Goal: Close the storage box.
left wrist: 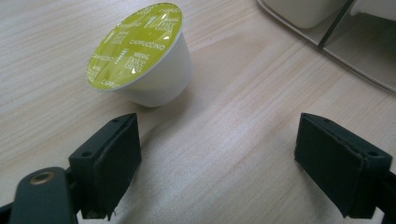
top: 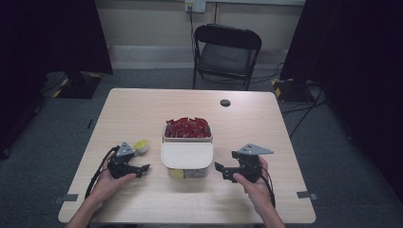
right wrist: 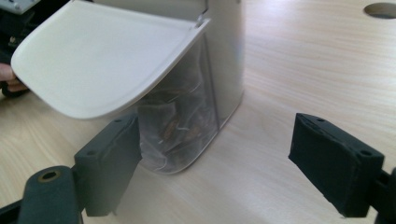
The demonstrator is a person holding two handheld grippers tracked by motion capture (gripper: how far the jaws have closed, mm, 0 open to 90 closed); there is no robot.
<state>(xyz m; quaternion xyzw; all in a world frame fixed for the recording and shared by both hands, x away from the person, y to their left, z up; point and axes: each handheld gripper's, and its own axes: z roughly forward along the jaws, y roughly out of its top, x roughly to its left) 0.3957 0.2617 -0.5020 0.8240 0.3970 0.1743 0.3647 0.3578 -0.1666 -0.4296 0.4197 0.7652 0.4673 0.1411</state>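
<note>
A white coffee capsule (left wrist: 149,60) with a lime-green foil top lies tilted on the wooden table (top: 142,102), small in the high view (top: 141,145). My left gripper (top: 143,168) (left wrist: 217,163) rests just near of it, open and empty. At mid-table stands a clear container (top: 187,152) with a white flap lid (right wrist: 98,60) half open over its front part; red packets (top: 187,127) fill its rear part. Tea-bag-like sachets (right wrist: 173,121) show through its clear wall. My right gripper (top: 220,168) (right wrist: 215,163) is open beside the container's right front corner, nothing between the pads.
A round cable hole (top: 225,102) sits in the table's far side. A black folding chair (top: 225,54) stands beyond the far edge. Dark curtains hang at both sides. Bare wood lies on either side of the container and along the front edge.
</note>
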